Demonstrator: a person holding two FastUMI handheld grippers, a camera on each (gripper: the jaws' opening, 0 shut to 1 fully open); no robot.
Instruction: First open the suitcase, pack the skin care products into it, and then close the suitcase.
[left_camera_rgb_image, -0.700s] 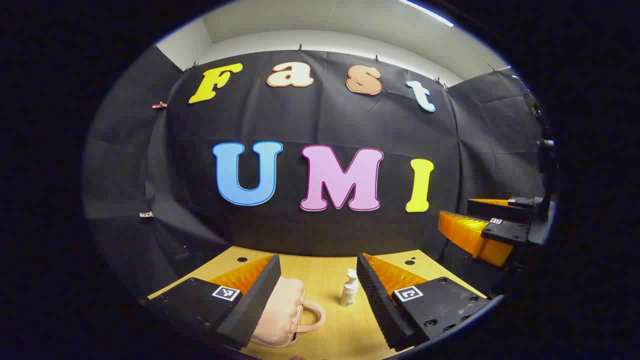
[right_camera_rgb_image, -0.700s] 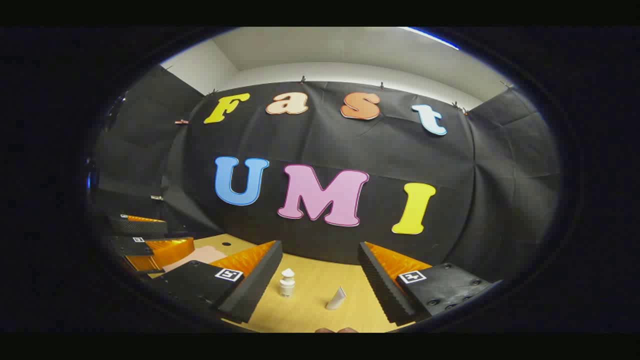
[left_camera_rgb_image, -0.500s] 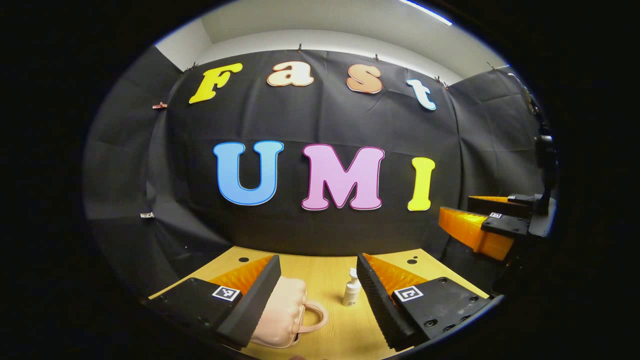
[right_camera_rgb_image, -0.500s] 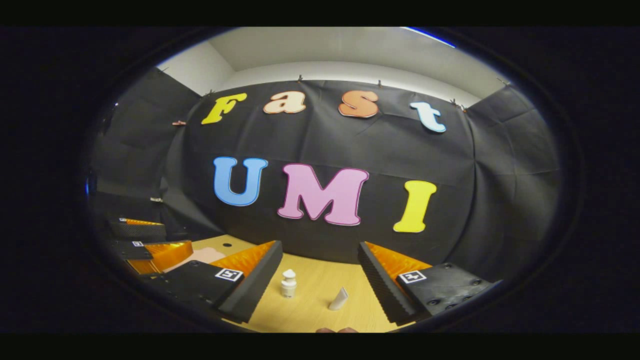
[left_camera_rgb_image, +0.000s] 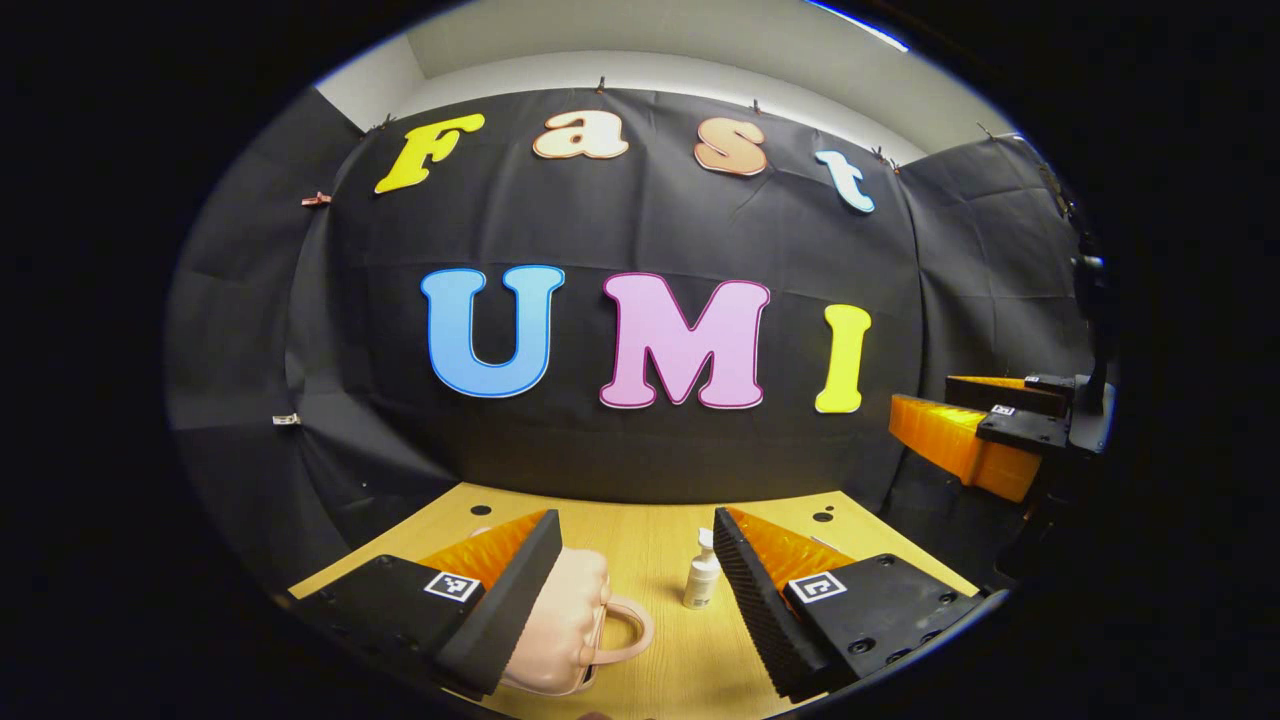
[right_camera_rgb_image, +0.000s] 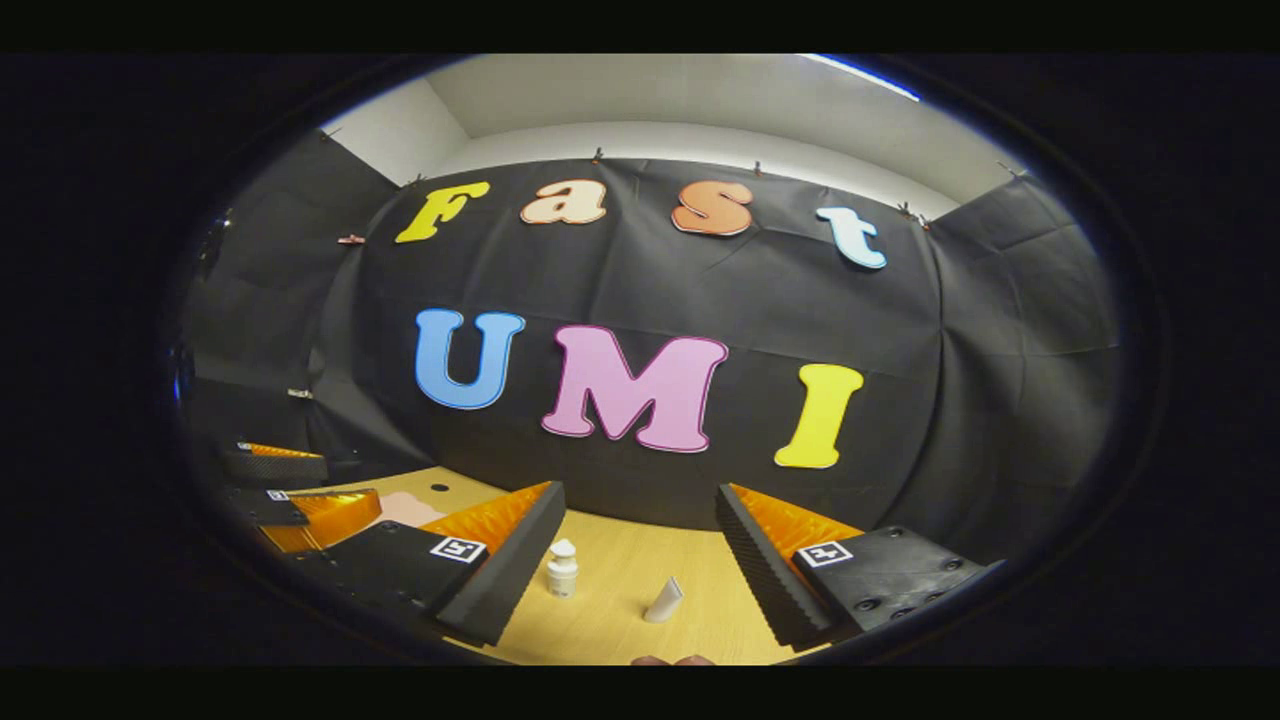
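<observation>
We hold the left gripper (left_camera_rgb_image: 634, 565) wide open, empty, above the pale wooden table (left_camera_rgb_image: 650, 540); the closed pink handled suitcase (left_camera_rgb_image: 565, 620) sits by its left finger. The right gripper (right_camera_rgb_image: 640, 545) gapes too, with a small white bottle (right_camera_rgb_image: 561, 568) and white tube (right_camera_rgb_image: 664, 600) between its fingers, untouched.

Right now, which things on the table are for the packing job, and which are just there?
For the job:
pink suitcase, shut, handle toward the bottle
pump bottle, standing
white bottle, standing
small white tube, leaning
left gripper and right gripper, both open, holding nothing

Just there:
wooden table
black cloth wall
</observation>
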